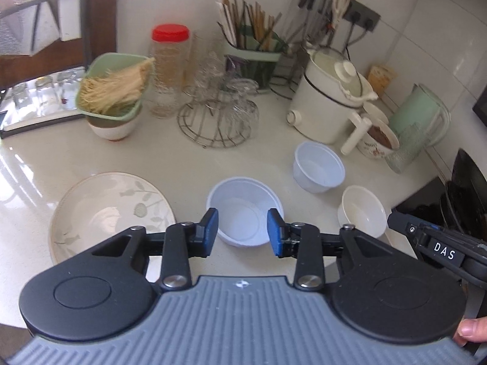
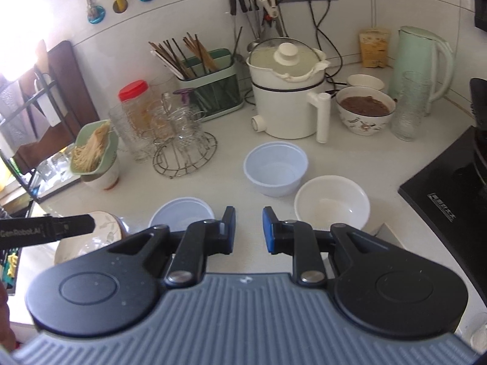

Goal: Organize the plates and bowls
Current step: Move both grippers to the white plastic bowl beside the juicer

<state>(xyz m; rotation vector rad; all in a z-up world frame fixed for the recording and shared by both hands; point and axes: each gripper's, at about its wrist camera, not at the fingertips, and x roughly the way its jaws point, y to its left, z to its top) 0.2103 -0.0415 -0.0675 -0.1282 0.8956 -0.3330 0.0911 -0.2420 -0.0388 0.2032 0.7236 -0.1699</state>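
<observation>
A leaf-patterned plate (image 1: 100,210) lies on the white counter at the left; it also shows in the right wrist view (image 2: 103,234). A shallow white plastic bowl (image 1: 240,200) sits in the middle, also in the right wrist view (image 2: 182,213). A deeper plastic bowl (image 1: 318,167) (image 2: 275,167) stands behind it. A cream ceramic bowl (image 1: 363,210) (image 2: 331,206) sits to the right. My left gripper (image 1: 242,232) is open and empty, hovering over the near side of the shallow bowl. My right gripper (image 2: 249,229) is open and empty, above the counter between the shallow bowl and the cream bowl.
At the back stand a white electric pot (image 2: 286,91), a glass rack (image 2: 182,143), a red-lidded jar (image 2: 134,103), a chopstick holder (image 2: 210,88), a green dish of noodles on a bowl (image 2: 94,155), a bowl of brown food (image 2: 365,109) and a green kettle (image 2: 423,60). A black stove (image 2: 450,194) is right.
</observation>
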